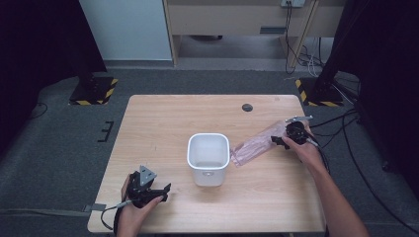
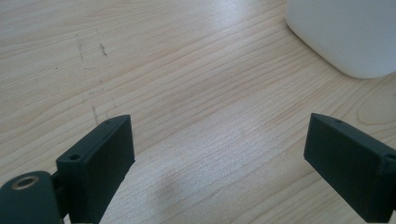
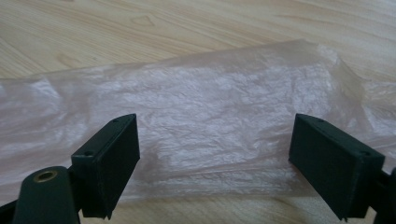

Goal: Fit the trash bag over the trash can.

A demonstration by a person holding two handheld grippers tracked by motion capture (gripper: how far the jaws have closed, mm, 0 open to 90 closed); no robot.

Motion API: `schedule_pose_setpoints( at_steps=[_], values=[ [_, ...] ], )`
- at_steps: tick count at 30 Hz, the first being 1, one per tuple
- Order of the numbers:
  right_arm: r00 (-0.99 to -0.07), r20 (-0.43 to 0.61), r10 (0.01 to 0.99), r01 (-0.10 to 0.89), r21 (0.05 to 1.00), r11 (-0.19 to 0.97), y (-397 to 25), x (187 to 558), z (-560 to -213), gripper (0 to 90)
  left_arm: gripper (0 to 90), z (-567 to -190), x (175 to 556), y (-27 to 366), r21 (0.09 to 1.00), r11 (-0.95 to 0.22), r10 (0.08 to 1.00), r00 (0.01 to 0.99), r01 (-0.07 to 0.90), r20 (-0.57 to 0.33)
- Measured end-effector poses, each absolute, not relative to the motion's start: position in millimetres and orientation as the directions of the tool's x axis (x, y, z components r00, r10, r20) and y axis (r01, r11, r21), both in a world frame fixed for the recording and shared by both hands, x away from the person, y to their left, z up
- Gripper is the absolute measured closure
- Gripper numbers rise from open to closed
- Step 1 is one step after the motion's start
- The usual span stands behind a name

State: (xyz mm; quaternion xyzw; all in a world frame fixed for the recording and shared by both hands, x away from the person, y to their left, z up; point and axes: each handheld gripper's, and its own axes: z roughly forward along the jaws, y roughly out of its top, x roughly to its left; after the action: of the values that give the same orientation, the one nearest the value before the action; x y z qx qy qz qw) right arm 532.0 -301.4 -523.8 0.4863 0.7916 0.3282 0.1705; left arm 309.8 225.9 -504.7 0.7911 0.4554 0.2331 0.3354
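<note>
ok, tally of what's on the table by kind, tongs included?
White bin: 1
Translucent pinkish plastic bag: 1
Hand-held tongs: 2, the left tongs and the right tongs, both open
Total: 4

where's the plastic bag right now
In the high view the plastic bag lies flat on the table's right side, between the white bin and the right gripper, whose open jaws straddle its far end.
</note>
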Motion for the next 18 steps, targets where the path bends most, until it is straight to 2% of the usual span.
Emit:
schedule_pose_setpoints(
  at_steps=[4, 7, 12, 18],
  values=[
    [-0.476, 0.054, 0.878, 0.656, 0.687, 0.313, -298.4, 533.4, -529.4, 17.1, 7.9, -504.6, 307.8, 224.9, 0.743, -0.364, 0.873, 0.484, 0.563, 0.061],
    [-0.482, 0.008, 0.876, 0.641, 0.685, 0.346, -293.5, 531.1, -532.6, 17.8, 7.9, -504.0, 307.2, 224.2, 0.743, -0.364, 0.871, 0.487, 0.561, 0.059],
    [-0.493, 0.007, 0.870, 0.630, 0.693, 0.351, -294.2, 528.1, -531.9, 25.2, 8.0, -503.8, 305.4, 223.8, 0.742, -0.367, 0.869, 0.491, 0.561, 0.059],
    [-0.491, 0.009, 0.871, 0.620, 0.706, 0.343, -293.8, 520.1, -530.2, 47.0, 8.1, -503.8, 305.2, 222.6, 0.738, -0.376, 0.865, 0.497, 0.561, 0.063]
  ],
)
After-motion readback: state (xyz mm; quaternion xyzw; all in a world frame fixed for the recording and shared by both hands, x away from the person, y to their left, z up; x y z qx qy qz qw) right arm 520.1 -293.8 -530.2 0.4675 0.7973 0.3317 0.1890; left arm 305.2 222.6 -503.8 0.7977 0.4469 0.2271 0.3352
